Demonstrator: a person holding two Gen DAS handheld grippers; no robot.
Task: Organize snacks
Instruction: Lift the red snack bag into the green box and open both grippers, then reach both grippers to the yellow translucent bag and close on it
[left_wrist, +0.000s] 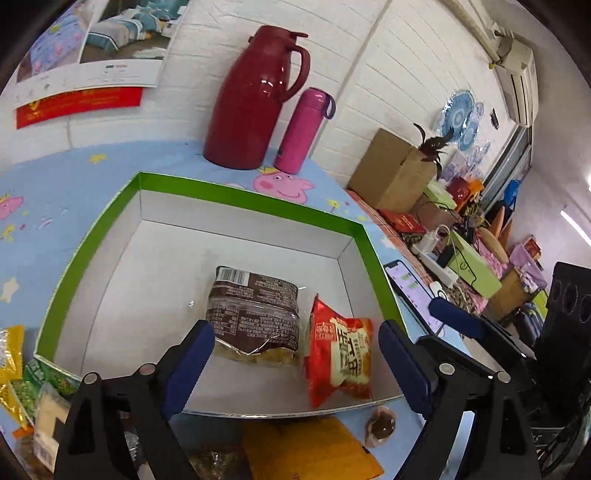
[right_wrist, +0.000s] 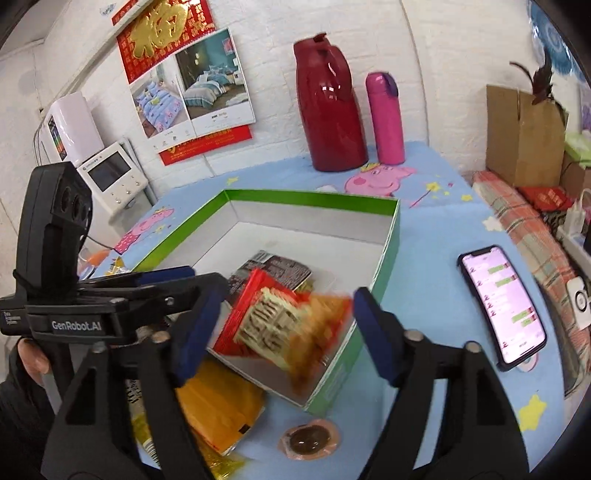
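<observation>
Green-rimmed box (left_wrist: 236, 195) lies open on the cartoon tablecloth (left_wrist: 74, 184), white inside. At 12 o'clock beyond it stand a red thermos jug (left_wrist: 255, 99) and pink flask (left_wrist: 301, 131), just beside each other. Inside the box: brown snack pack (left_wrist: 255, 314) with red snack pack (left_wrist: 340, 362) touching it at 3 o'clock. Left gripper (left_wrist: 295, 354) hangs over them, jaws spread, empty. Right gripper (right_wrist: 280, 325) likewise gapes wide, holding nothing. A small round wrapped snack (right_wrist: 308, 439) lies outside at 6 o'clock.

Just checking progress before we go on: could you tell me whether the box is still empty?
No, the box already holds a brown packet and a red packet lying side by side on its white floor.
</observation>
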